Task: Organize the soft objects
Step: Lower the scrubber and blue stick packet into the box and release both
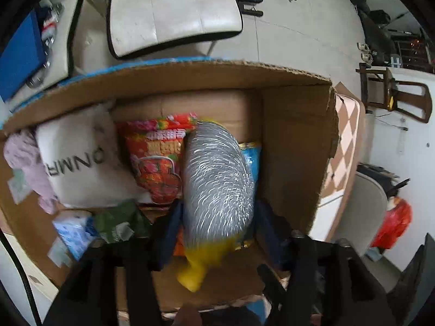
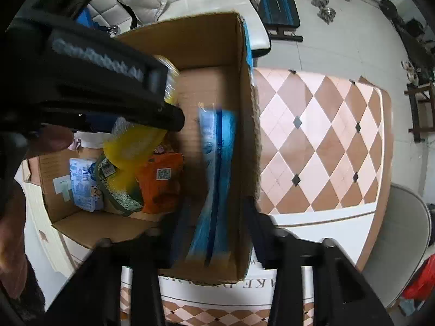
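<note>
An open cardboard box (image 1: 217,68) holds a white lettered pillow (image 1: 81,163), a pink cloth (image 1: 24,160), a red snack bag (image 1: 157,163), a tissue pack (image 1: 73,231) and a green pack (image 1: 119,220). My left gripper (image 1: 218,233) hangs over the box. A blurred silver-and-yellow bag (image 1: 217,179) lies between its open fingers. In the right wrist view, the right gripper (image 2: 216,228) points down at the box's (image 2: 217,40) right side. It is open, with a blurred blue pack (image 2: 217,176) loose between its fingers. An orange bag (image 2: 160,182) lies beside that pack.
The box stands on a table with a pink and brown diamond top (image 2: 320,141). The left tool's black housing (image 2: 103,81) and a thumb (image 2: 54,135) fill the upper left. White seats (image 1: 174,11), dumbbells (image 2: 325,8) and a red bag (image 1: 394,225) surround the table.
</note>
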A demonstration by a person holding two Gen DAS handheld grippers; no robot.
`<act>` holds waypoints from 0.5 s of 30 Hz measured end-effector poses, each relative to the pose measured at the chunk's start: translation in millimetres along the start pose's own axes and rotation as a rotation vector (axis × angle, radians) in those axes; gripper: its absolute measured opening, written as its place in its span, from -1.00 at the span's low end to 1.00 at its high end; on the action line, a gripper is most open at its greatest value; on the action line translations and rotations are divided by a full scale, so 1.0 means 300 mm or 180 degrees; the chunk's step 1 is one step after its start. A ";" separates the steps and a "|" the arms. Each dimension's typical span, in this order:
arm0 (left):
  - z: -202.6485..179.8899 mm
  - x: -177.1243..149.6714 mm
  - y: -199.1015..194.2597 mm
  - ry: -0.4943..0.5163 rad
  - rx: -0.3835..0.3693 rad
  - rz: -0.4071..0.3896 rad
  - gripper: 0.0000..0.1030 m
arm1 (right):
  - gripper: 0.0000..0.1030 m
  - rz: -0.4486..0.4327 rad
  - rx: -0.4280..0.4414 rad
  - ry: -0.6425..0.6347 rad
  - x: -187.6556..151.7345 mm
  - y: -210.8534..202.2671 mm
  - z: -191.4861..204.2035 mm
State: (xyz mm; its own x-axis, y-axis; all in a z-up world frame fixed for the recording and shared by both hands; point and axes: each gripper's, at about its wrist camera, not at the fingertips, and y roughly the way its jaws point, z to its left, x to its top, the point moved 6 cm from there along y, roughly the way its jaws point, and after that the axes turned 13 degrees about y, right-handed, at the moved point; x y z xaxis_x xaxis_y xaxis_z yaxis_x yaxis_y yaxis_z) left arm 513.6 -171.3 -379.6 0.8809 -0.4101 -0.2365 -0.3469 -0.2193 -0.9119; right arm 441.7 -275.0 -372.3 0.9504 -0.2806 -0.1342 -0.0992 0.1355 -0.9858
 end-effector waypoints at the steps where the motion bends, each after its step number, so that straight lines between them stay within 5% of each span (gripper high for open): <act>1: 0.000 -0.001 -0.006 0.0009 0.0017 -0.0024 0.39 | 0.09 0.0029 0.0012 0.0013 -0.004 0.001 0.002; 5: 0.011 -0.023 -0.034 0.0028 0.0148 -0.0115 0.47 | 0.49 -0.0062 -0.0042 0.0004 -0.014 -0.017 0.016; 7: 0.020 -0.032 -0.051 0.0017 0.0193 -0.0184 0.50 | 0.55 -0.0138 -0.0136 -0.0025 -0.021 -0.032 0.022; 9: 0.029 -0.051 -0.089 0.0006 0.0240 -0.0299 0.79 | 0.55 -0.0159 -0.0139 -0.0053 -0.035 -0.043 0.037; 15: 0.057 -0.151 -0.156 0.0088 0.0633 -0.0644 0.94 | 0.81 -0.0327 -0.0157 -0.0059 -0.088 -0.078 0.054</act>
State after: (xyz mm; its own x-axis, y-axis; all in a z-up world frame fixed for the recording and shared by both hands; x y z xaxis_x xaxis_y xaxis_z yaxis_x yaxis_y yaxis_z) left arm 495.3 -127.3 -331.8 0.9157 -0.4003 -0.0363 -0.0926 -0.1222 -0.9882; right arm 423.8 -255.4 -344.1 0.9615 -0.2731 -0.0308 -0.0150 0.0600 -0.9981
